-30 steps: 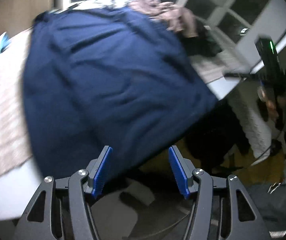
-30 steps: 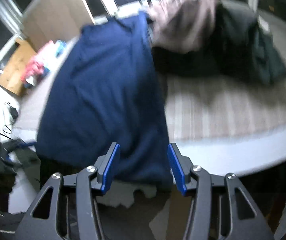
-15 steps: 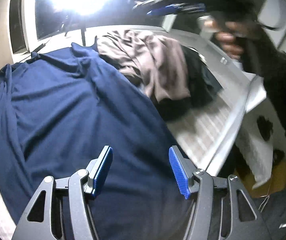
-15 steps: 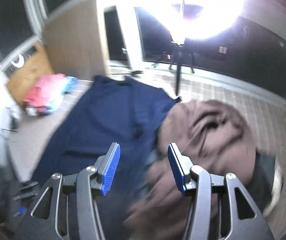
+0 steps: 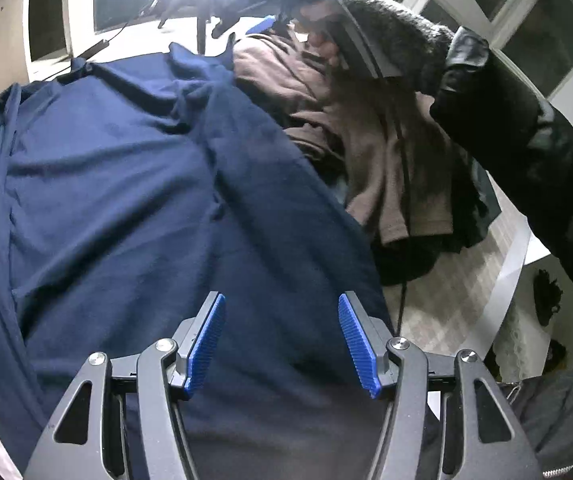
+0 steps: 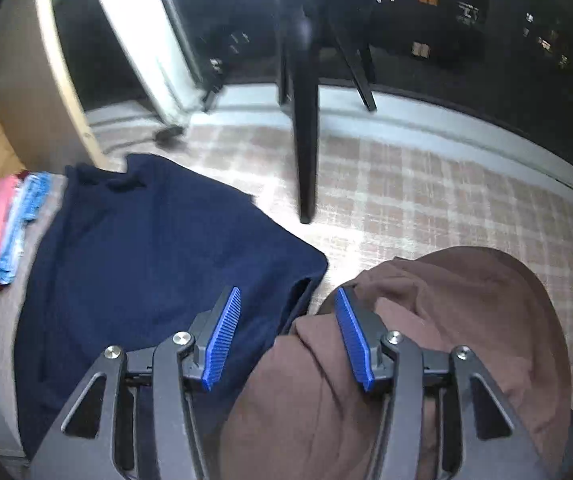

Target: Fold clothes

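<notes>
Both grippers share one build: the left gripper (image 5: 280,340) and the right gripper (image 6: 286,334) have black skeletal linkage arms with triangular cut-outs, silver screw heads at the joints, and fingers (image 5: 205,339) faced with ribbed blue pads. The person wears a glossy black sleeve (image 5: 526,128) with a fuzzy dark cuff (image 5: 398,36); a thin black cable (image 5: 404,184) hangs beside it.

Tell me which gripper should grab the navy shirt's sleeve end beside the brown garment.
Right. The right gripper hangs open just short of the navy shirt's sleeve opening, at the brown garment's edge. The left gripper, also open, hovers over the shirt's body, farther from that sleeve.
</notes>
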Tool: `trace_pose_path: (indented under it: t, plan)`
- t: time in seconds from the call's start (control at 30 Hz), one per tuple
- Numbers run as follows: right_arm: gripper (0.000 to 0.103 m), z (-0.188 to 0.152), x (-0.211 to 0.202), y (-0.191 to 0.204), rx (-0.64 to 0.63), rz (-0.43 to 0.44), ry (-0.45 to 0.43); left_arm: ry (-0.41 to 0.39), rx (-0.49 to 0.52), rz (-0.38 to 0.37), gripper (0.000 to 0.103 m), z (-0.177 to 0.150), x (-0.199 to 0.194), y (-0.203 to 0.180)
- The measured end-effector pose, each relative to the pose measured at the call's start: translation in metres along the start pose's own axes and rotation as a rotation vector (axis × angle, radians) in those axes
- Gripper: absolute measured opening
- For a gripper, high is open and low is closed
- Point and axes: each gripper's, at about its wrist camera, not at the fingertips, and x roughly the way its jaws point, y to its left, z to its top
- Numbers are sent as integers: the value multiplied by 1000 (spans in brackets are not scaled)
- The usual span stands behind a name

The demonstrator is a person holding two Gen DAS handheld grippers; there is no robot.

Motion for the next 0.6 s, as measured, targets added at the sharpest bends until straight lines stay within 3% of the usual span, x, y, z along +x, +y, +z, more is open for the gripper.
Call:
trace_pose_path:
  t: [0.07,0.13,0.23,0.4,0.6]
  plan:
    - [47,1,7,-2,6,11,-6,4,0,8,56,2,2,2]
    - [16,0,5,-5,14,35,-34,10,6,7,56,3,4,2]
    - [4,-3,-12,-12,48,102,-103,18,23,-3,56,4,6,-1]
    - [3,-18,-61,-21,78,193,-219,34,67,-17,56,5,8,-7]
    - [3,-24,-91,-26,90,182,-266,47,82,-35,56,12,16,-7]
